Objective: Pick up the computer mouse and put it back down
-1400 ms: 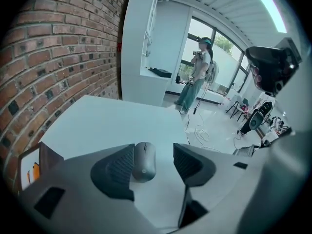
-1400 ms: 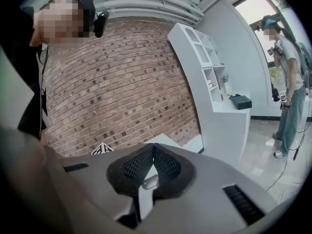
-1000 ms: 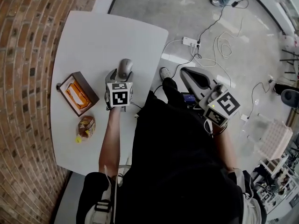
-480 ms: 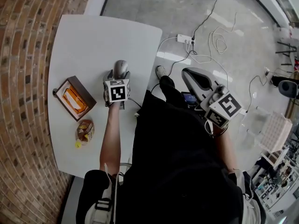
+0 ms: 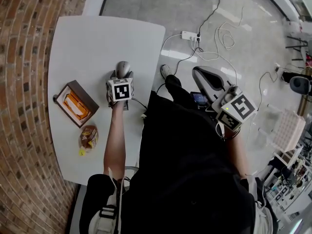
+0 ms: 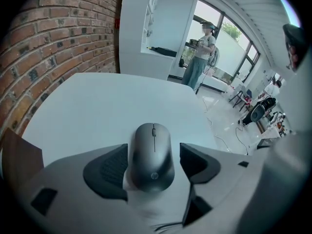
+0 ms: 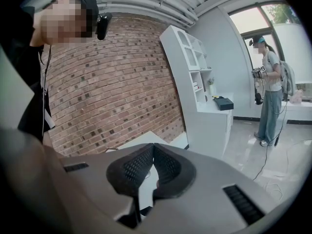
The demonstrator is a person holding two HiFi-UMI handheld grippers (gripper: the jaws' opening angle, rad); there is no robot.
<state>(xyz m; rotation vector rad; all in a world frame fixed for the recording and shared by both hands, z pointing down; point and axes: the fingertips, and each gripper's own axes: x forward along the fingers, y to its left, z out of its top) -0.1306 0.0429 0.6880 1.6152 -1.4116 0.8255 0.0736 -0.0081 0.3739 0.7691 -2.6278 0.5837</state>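
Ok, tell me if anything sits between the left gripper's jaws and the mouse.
Nothing visible does. The mouse lies on the white table, right between the open jaws of the left gripper. The brown box and wrapped snack sit well off to one side.

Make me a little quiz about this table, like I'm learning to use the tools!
1. True or false: the right tool is holding the mouse.
2. Where is the mouse? A) inside the brown box B) on the table, between the left tool's open jaws C) on the floor
3. Fill in: the wall beside the table is made of ____.
Key: 1 false, its jaws are shut and empty; 2 B; 3 brick.
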